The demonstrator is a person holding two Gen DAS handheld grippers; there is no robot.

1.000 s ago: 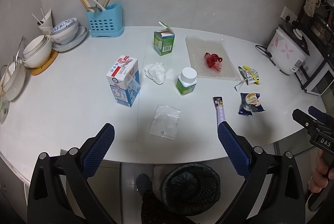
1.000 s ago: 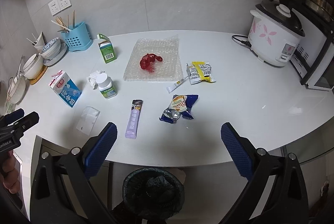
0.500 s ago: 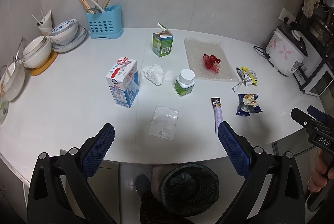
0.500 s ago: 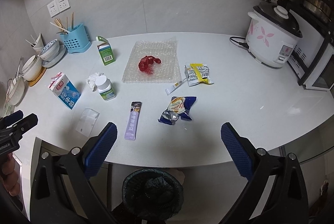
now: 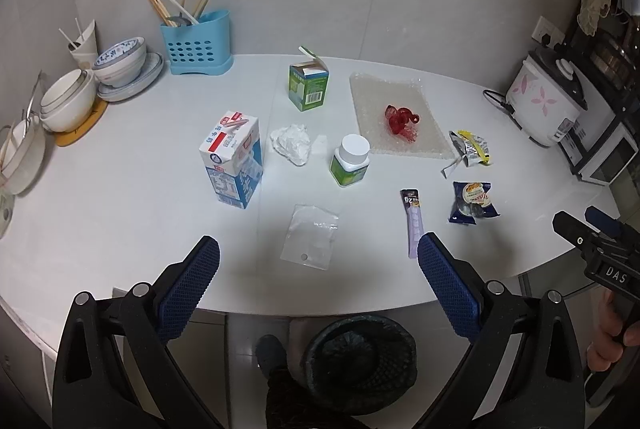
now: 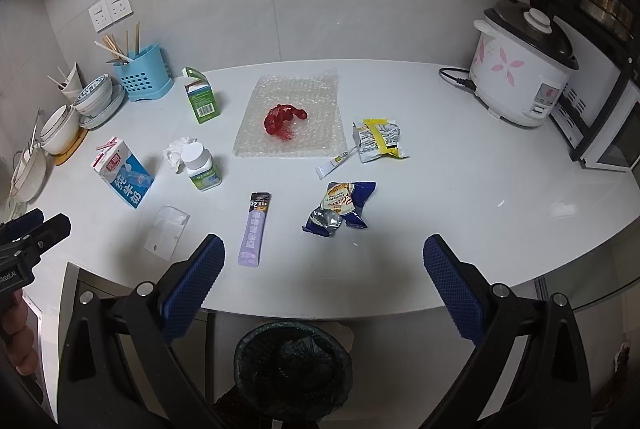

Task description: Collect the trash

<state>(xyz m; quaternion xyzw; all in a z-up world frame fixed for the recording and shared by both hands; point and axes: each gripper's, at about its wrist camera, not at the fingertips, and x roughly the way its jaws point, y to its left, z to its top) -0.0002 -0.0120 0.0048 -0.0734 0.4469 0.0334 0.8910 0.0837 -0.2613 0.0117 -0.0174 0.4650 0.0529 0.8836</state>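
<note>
Trash lies spread on the white counter (image 5: 120, 213): a milk carton (image 5: 233, 157), a crumpled tissue (image 5: 291, 143), a green box (image 5: 309, 85), a white-capped bottle (image 5: 351, 160), a clear plastic bag (image 5: 311, 237), a purple sachet (image 6: 255, 229), a blue snack wrapper (image 6: 341, 209), a yellow-silver wrapper (image 6: 378, 139) and bubble wrap (image 6: 292, 117) with red plastic on it. A black bin (image 6: 292, 365) stands on the floor below the counter's front edge. My left gripper (image 5: 318, 275) and right gripper (image 6: 324, 277) are both open and empty, held above the front edge.
Stacked bowls (image 5: 68, 97) and a blue utensil holder (image 5: 198, 45) stand at the back left. A rice cooker (image 6: 520, 69) and a microwave (image 6: 612, 133) stand at the right.
Both grippers have drawn back and up a little, so the counter items sit slightly further away. Nothing was gripped or moved.
</note>
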